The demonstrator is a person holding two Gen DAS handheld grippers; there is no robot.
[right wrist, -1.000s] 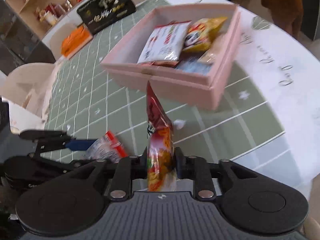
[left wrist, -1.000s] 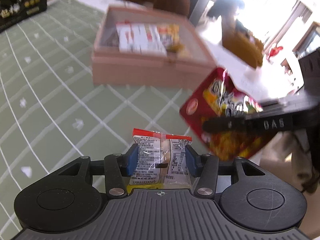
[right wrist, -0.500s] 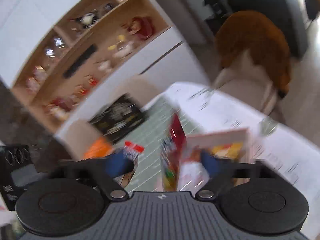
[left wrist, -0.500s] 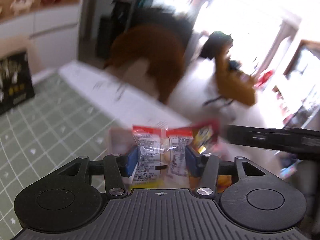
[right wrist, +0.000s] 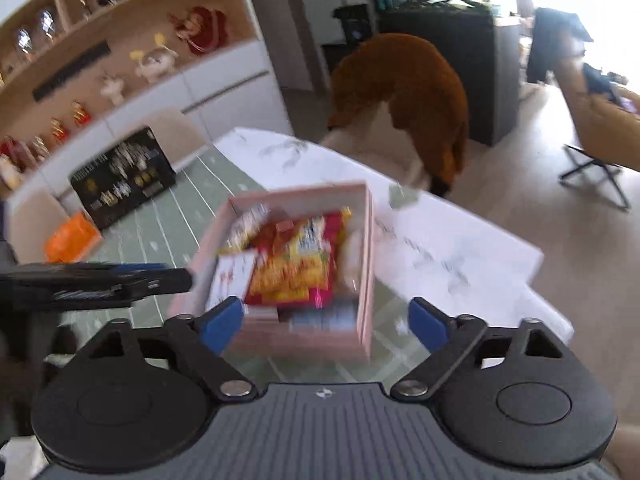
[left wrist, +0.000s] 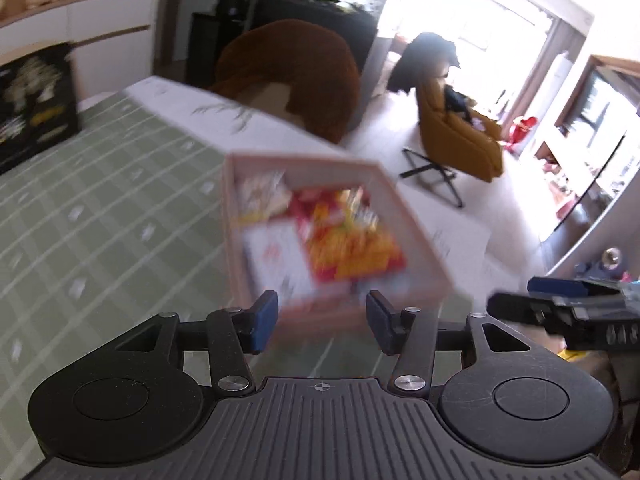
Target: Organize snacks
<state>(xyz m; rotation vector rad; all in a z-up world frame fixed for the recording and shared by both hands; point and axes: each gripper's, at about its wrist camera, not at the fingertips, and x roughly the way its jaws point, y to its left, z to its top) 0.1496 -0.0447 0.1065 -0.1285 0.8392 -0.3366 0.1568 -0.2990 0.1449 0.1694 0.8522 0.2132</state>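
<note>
Pink box [left wrist: 412, 232] (one), two empty tools

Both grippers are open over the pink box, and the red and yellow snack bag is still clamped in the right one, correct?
Not quite. The right gripper is open and holds nothing; the red and yellow snack bag lies inside the pink box, as the right wrist view shows. The left gripper is open too, with the box ahead of it.

text: none legible | snack packets [left wrist: 352, 248]: print blurred | black box [right wrist: 122, 178]: unreadable
</note>
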